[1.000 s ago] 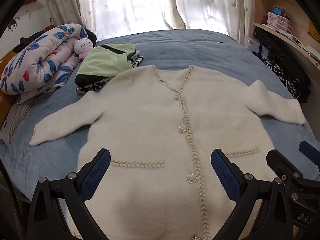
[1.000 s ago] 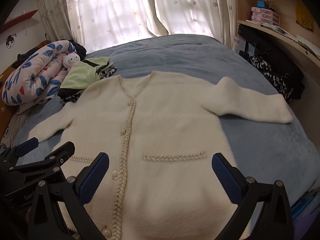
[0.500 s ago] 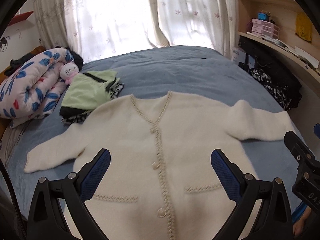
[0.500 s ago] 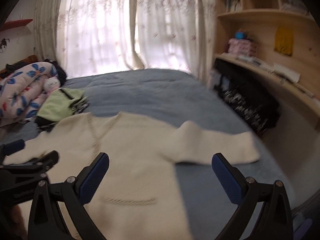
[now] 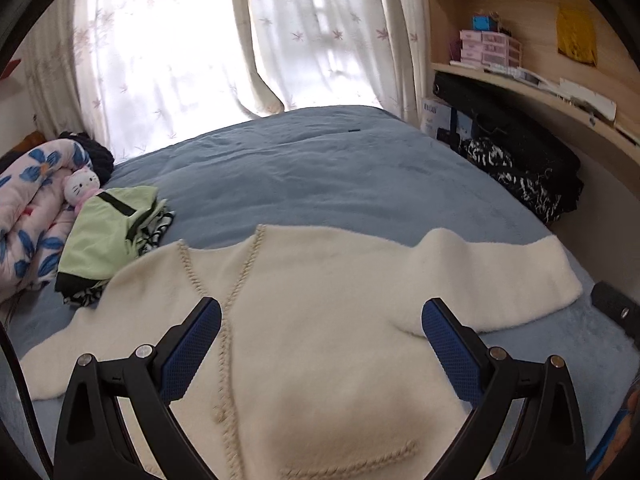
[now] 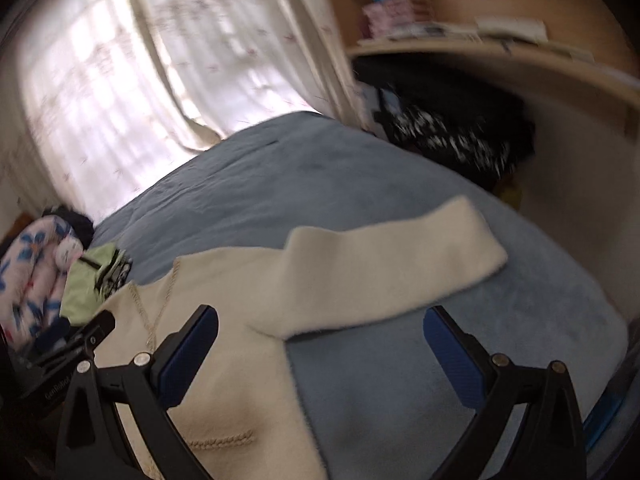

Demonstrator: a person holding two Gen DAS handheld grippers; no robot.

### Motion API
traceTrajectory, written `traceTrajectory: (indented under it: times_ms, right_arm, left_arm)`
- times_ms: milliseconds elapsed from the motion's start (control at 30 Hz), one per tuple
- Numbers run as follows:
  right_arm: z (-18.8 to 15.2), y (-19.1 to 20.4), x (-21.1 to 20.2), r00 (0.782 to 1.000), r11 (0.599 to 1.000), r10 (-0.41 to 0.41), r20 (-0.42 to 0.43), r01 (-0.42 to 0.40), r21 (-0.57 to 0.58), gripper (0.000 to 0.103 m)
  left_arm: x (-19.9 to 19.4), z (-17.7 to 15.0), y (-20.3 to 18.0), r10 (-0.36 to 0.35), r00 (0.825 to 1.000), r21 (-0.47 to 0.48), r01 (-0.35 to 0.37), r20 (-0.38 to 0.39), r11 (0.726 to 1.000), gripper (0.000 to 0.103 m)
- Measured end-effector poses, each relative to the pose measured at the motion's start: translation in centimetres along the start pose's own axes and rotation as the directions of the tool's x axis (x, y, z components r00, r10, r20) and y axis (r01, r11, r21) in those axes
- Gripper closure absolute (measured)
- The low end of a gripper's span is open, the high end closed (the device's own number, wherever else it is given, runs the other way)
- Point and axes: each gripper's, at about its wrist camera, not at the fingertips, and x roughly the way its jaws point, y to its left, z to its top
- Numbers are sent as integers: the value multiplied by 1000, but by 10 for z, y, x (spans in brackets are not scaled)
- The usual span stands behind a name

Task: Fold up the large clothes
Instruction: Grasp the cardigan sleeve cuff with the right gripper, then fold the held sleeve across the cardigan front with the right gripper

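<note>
A cream cardigan (image 5: 320, 340) lies flat on the blue bed (image 5: 320, 176); the left gripper (image 5: 320, 344) and right gripper (image 6: 320, 344) hover above it, fingers spread wide, empty.

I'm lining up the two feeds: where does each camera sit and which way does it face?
Left wrist: sits on the left gripper, facing across the cardigan toward the curtains; its open fingers show.
Right wrist: sits on the right gripper, tilted and blurred, facing the cardigan's sleeve; its open fingers and the left gripper's body show.
Shared: cardigan, bed, curtains, green clothes.
</note>
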Motion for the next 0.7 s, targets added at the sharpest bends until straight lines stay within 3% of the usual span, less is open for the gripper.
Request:
traceTrajectory:
  times_ms: [200, 267, 433, 633, 700]
  right_arm:
    - [9, -71, 68, 989, 975, -88, -123, 111, 193, 0]
    - [8, -94, 88, 987, 960, -64, -145, 100, 260, 1]
    - [3, -141, 133, 981, 899, -34, -189, 113, 423, 15]
    - [4, -161, 166, 977, 884, -63, -205, 150, 443, 22]
    - [9, -162, 172, 974, 882, -86, -208, 172, 438, 36]
  left_arm:
    - [68, 5, -46, -58, 995, 0, 58, -81, 998, 3]
    - [92, 3, -61, -29, 994, 12, 30, -106, 999, 3]
    - [142, -3, -93, 32, 992, 36, -27, -125, 999, 3]
    - [201, -10, -114, 67, 976, 20, -64, -205, 998, 3]
    - [218, -15, -121, 75, 968, 34, -68, -240, 997, 3]
